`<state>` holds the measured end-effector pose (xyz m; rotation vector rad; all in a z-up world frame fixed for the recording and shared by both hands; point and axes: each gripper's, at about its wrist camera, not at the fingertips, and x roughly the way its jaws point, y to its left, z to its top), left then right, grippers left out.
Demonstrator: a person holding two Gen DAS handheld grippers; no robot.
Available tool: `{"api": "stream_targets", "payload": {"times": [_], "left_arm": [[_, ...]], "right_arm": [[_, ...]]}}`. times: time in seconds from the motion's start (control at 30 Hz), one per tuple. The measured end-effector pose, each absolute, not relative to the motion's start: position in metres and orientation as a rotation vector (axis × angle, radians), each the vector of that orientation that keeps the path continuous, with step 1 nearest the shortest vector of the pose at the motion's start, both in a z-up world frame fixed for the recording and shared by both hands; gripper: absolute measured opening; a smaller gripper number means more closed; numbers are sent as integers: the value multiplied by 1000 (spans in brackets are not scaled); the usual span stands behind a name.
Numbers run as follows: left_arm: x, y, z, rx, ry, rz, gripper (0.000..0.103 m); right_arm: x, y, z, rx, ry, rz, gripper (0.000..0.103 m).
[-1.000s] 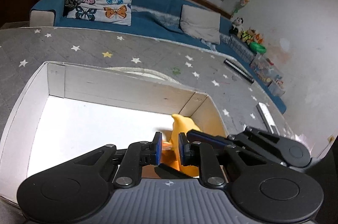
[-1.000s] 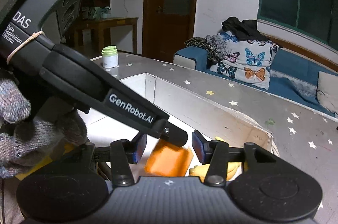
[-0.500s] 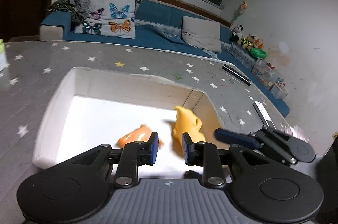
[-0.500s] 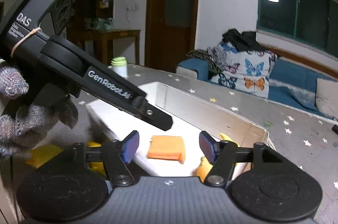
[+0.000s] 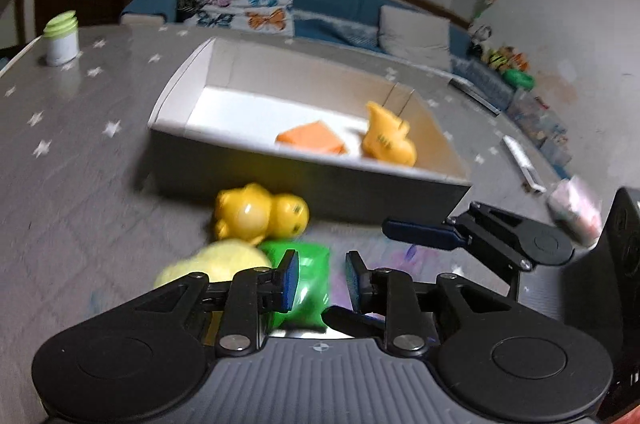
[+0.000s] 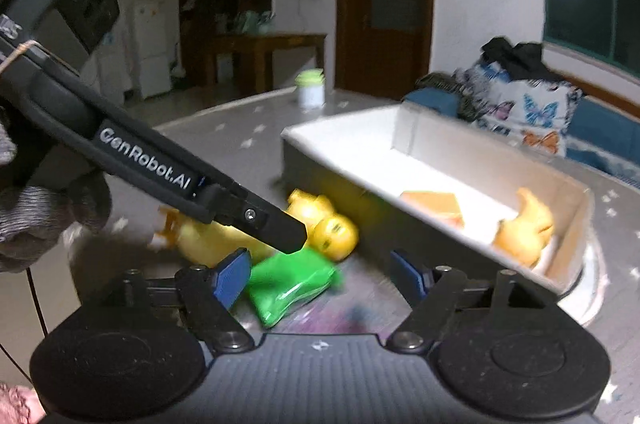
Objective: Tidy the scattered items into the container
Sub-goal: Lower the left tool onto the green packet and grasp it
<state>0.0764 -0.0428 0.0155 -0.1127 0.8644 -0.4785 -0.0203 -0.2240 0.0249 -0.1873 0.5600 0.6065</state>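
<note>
The left hand-held gripper (image 5: 322, 280) is seen with its jaws opening and nothing gripped; a green toy (image 5: 306, 278) lies on the tabletop (image 5: 72, 152) just beyond them, partly between the fingers. The right hand-held gripper (image 6: 320, 274) is likewise opening and empty, the green toy nearer its left finger. Just past both, a yellow figure (image 5: 260, 212) is found, then the white container (image 5: 304, 176) holding an orange block (image 5: 312, 138) and a yellow toy (image 5: 386, 138).

Orange block (image 5: 312, 138), yellow toy (image 5: 387, 141) in white box (image 5: 176, 100) — green packet (image 5: 306, 288) outside

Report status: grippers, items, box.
Left gripper and right gripper opening, both empty. Orange block and yellow toy in box. Green packet and yellow figures outside. Nothing blocking.
</note>
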Motion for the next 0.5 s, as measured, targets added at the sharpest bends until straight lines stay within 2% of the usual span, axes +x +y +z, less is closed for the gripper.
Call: {"api": "stream_targets", "payload": {"times": [0.5], "left_arm": [[83, -46, -2, -140, 879, -405, 31]], "right_arm": [[-1, -212, -1, -212, 619, 652, 82]]}}
